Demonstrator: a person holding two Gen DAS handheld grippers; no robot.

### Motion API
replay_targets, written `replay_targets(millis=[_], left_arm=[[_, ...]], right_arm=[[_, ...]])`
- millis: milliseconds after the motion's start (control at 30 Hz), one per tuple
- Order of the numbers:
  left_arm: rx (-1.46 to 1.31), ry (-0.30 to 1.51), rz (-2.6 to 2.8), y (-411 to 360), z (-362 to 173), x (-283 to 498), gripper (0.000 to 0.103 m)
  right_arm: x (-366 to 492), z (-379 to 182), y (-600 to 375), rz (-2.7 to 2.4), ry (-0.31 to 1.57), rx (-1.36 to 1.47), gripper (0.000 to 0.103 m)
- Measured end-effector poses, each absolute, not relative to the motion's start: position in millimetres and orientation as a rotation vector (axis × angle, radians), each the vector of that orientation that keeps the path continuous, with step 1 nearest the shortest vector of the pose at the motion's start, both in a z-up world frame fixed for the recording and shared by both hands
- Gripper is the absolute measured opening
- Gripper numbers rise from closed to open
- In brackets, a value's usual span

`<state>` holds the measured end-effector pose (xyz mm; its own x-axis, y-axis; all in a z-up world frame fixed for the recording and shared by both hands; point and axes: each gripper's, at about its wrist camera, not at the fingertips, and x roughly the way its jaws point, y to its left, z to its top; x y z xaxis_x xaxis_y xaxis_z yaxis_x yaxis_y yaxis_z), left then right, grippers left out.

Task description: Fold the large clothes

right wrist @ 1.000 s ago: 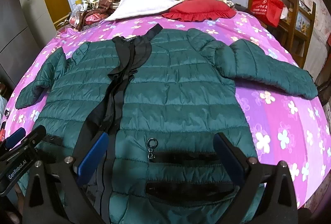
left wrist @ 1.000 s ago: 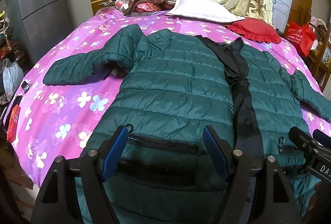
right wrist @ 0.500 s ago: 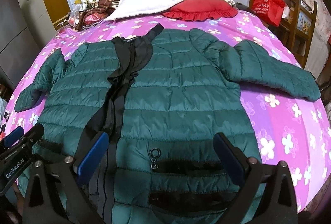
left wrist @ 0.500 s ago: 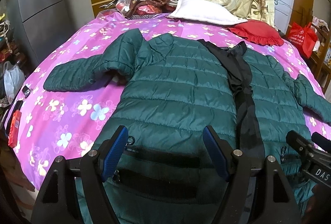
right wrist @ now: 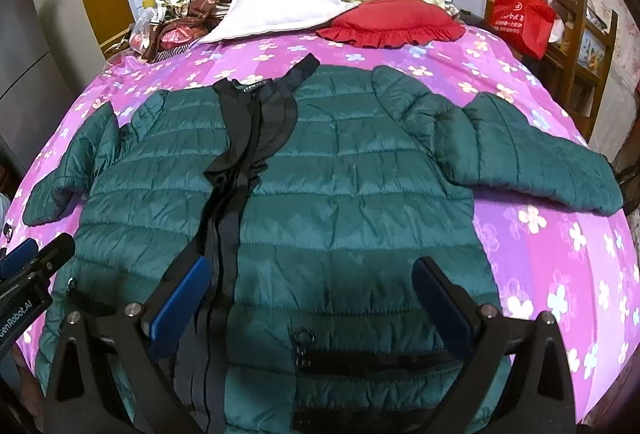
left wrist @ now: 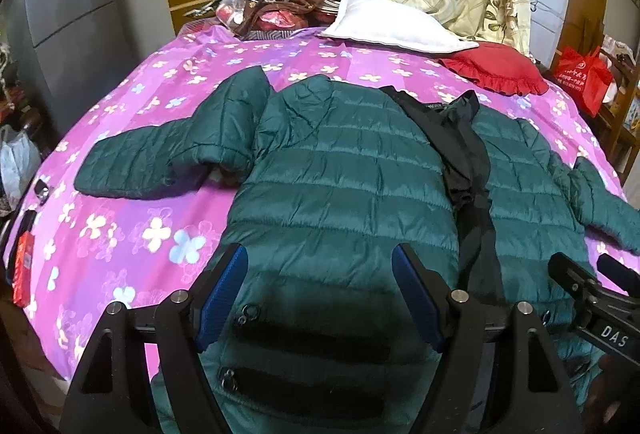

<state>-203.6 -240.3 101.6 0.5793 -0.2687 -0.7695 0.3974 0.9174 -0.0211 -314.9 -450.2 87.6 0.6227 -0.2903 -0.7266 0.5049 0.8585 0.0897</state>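
A dark green quilted puffer jacket (left wrist: 344,185) lies face up and spread flat on the bed, with a black front placket and collar; it also shows in the right wrist view (right wrist: 352,201). Its sleeves stretch out to each side: one (left wrist: 160,157) on the left, one (right wrist: 532,153) on the right. My left gripper (left wrist: 320,286) is open and empty above the jacket's lower left front, over a pocket zipper. My right gripper (right wrist: 312,294) is open and empty above the lower right front. Each gripper shows at the edge of the other's view.
The jacket lies on a pink flowered bedspread (left wrist: 132,234). A white pillow (left wrist: 392,25), a red frilled cushion (right wrist: 392,21) and piled cloths sit at the head. A red bag (right wrist: 524,17) and wooden shelves stand to the right; a grey cabinet (left wrist: 68,13) stands left.
Both grippers have moved forward and up over the jacket, so the pocket zippers now sit lower in each view. Both stay open. The jacket has not moved.
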Motion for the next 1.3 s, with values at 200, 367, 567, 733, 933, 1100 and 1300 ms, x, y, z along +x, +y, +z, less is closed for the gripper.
replay_targets(millis=[200,367,567,733,933,1100,1300], left_arm=[[0.157,0.862,-0.386,-247,105,-188,0.055],[0.158,0.863,-0.387,-252,103,-175,0.055],[0.163,0.87,-0.38,-253,97,-160,0.055],[0.152,0.877,-0.366,-250,94,-144,0.055],[0.121,0.858,-0.336,-239,99,-122,0.055],[0.099,0.84,-0.303,-226,106,-102,0.055],[0.09,0.834,-0.255,-202,107,-79,0.055]], right_arm=[[-299,92,-455,-0.464,0.778,0.291,0.102],[-285,91,-460,-0.459,0.784,0.296,0.102],[-268,88,-464,-0.454,0.796,0.287,0.102],[-254,83,-470,-0.451,0.803,0.3,0.102],[-233,76,-476,-0.442,0.811,0.307,0.102],[-213,69,-478,-0.421,0.831,0.317,0.102],[-201,63,-478,-0.406,0.839,0.33,0.102]])
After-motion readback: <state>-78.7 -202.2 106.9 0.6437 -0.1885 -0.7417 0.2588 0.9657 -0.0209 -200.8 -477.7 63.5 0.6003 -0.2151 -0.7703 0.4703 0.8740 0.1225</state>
